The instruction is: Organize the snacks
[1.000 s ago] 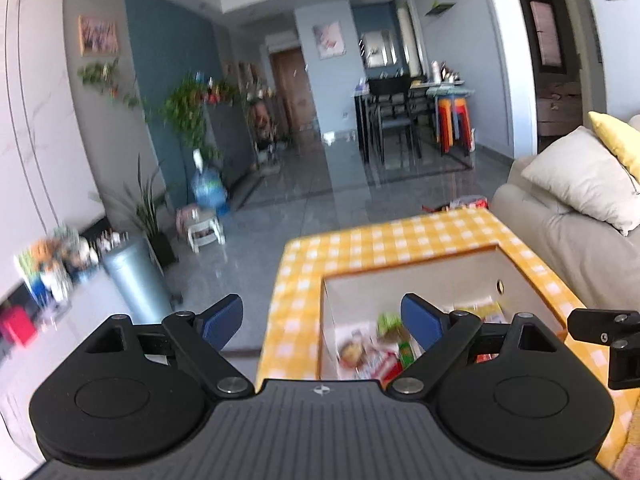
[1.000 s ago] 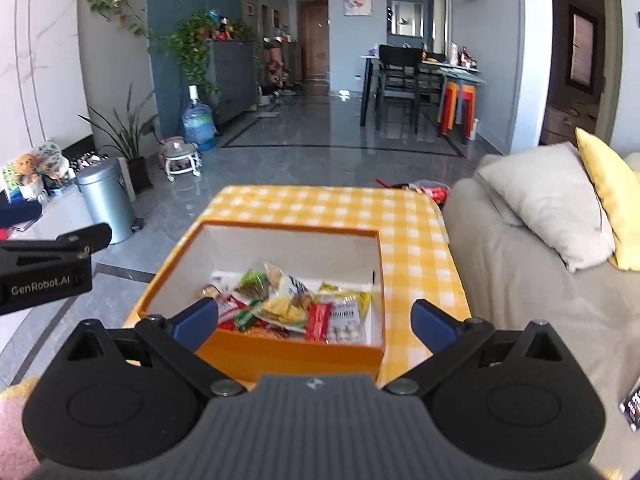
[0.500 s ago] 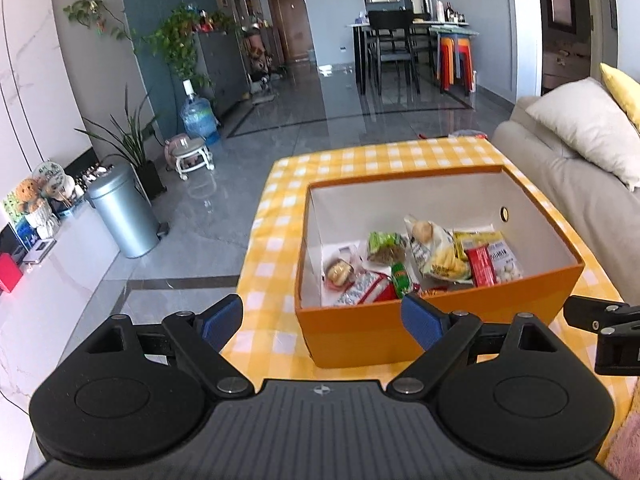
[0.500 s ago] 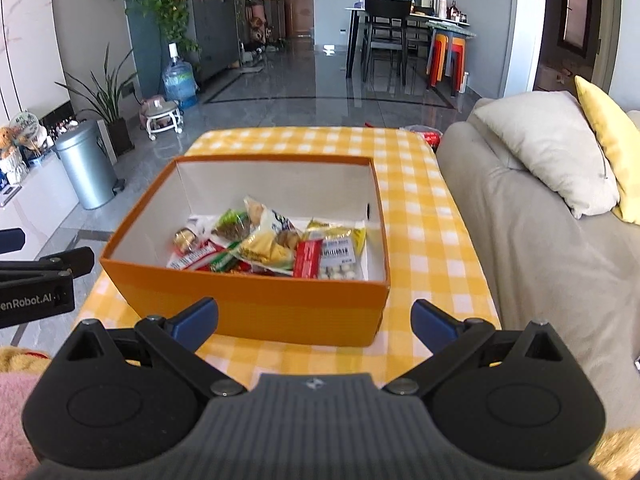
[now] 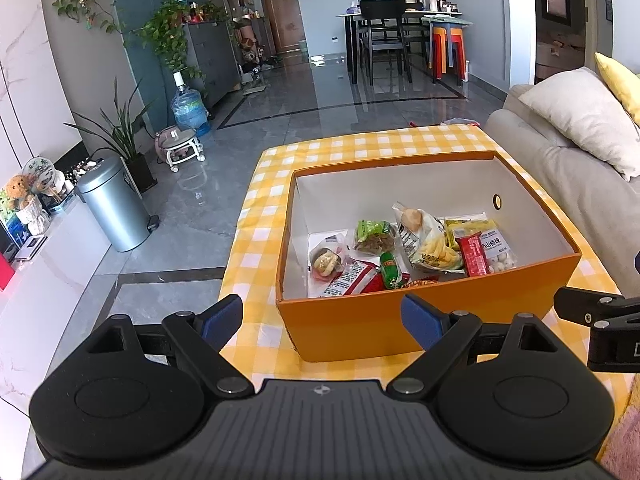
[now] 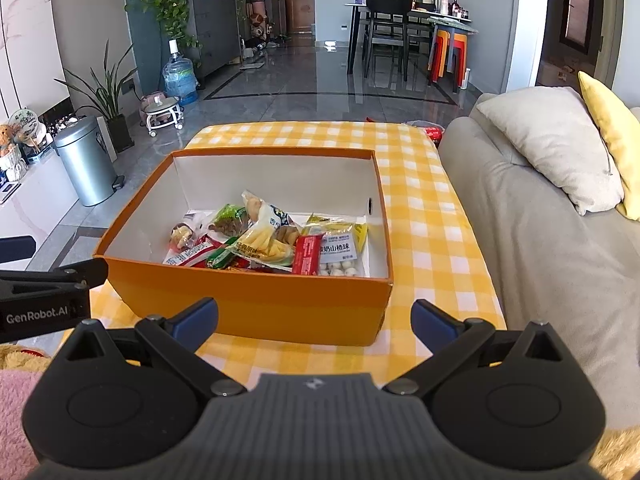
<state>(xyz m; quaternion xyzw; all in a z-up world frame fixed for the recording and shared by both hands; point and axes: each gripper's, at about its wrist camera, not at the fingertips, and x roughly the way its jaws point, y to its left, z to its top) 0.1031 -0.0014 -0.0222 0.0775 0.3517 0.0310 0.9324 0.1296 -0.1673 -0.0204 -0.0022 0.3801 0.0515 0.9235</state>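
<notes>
Right wrist view: sofa beside orange box; bin well apart.

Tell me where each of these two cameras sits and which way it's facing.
Left wrist: rides the left tongs, facing forward and down at the orange box of snacks; own open fingers show, and the right tongs' tip at right.
Right wrist: rides the right tongs, facing the same box from further right, beside the sofa; open fingers show, left tongs at left.
Both share box, checked tablecloth, bin.
</notes>
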